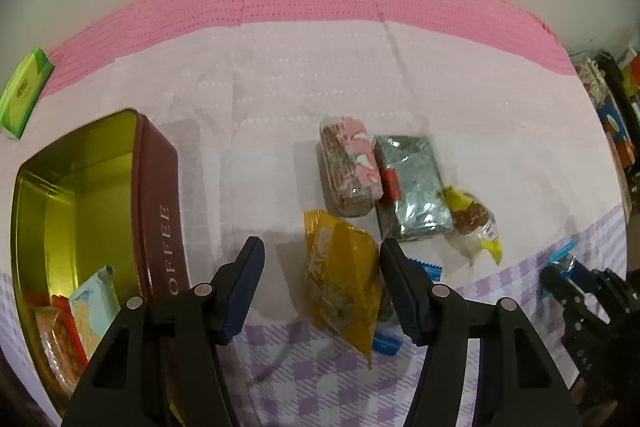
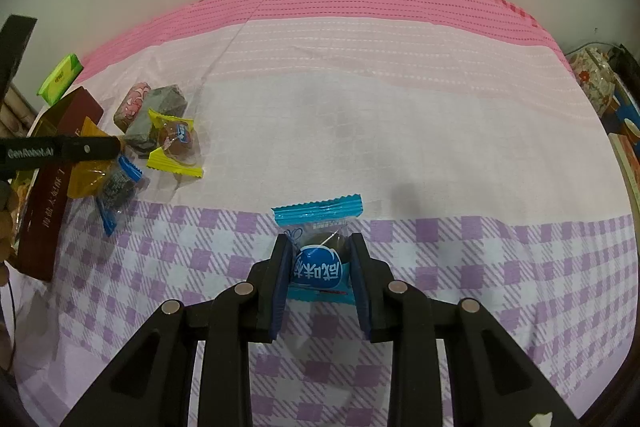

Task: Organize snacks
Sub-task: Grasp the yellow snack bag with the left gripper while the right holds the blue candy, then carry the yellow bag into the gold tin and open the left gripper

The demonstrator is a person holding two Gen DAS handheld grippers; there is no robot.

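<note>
Partly done, by the look of it: a few wrapped snacks (image 1: pixel 64 323) already inside the open maroon "COFFEE" tin with gold lining (image 1: pixel 160 211). Still out on the cloth-covered table (image 2: pixel 360 131): an orange foil packet (image 1: pixel 344 279), a pink-patterned bar (image 1: pixel 350 167), a silver foil block (image 1: pixel 412 183), a yellow-ended candy (image 1: pixel 472 219).

Left tongs (image 1: pixel 322 283) released, straddling the orange packet without pressing. Right tongs (image 2: pixel 318 267) clenched on a blue-wrapped round snack (image 2: pixel 318 263), well apart from the tin.

Only the left view shows the tin's contents; only the right view shows the grasp.
</note>
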